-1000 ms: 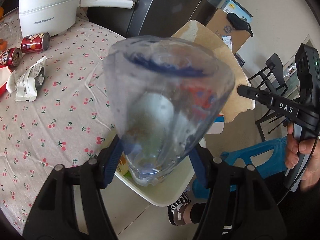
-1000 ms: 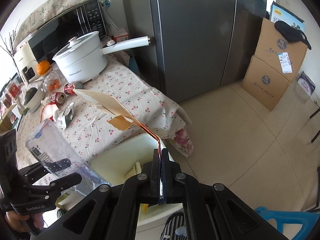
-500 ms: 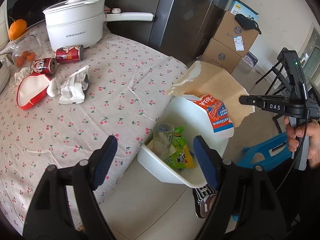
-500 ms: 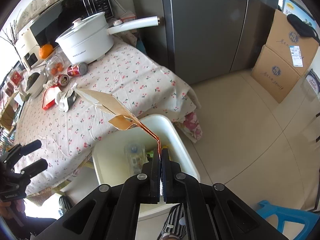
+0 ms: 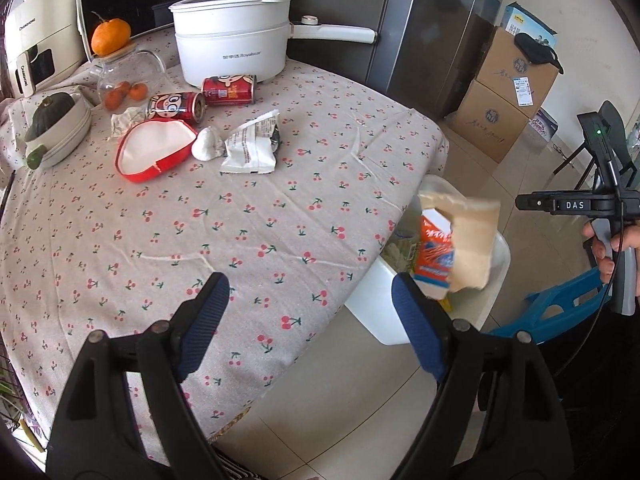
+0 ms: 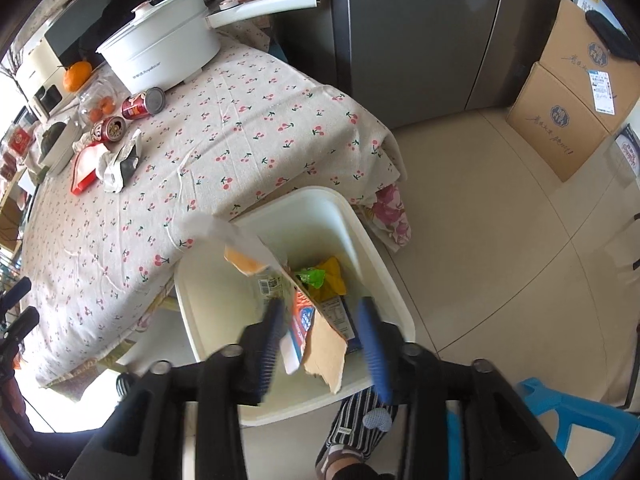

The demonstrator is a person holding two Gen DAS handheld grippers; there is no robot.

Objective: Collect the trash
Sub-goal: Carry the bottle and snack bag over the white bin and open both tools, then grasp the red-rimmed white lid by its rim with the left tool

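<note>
Carton (image 6: 304,320) released into bin (image 6: 392,292), "Royalstar" pot (image 5: 232,46)

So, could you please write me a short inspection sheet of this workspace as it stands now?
Surface: table under a cherry-print cloth.
Job's things: white bin on the floor at the table's edge, holding wrappers; torn carton blurred, at the bin's mouth; two cans, a white wrapper, a red tray and a tissue wad on the table.
Clutter: white pot, orange, jar.
Grippers: left gripper open, empty; right gripper open above the bin.
Cables: black lead on the right gripper.
Surroundings: fridge, boxes, blue stool.
</note>
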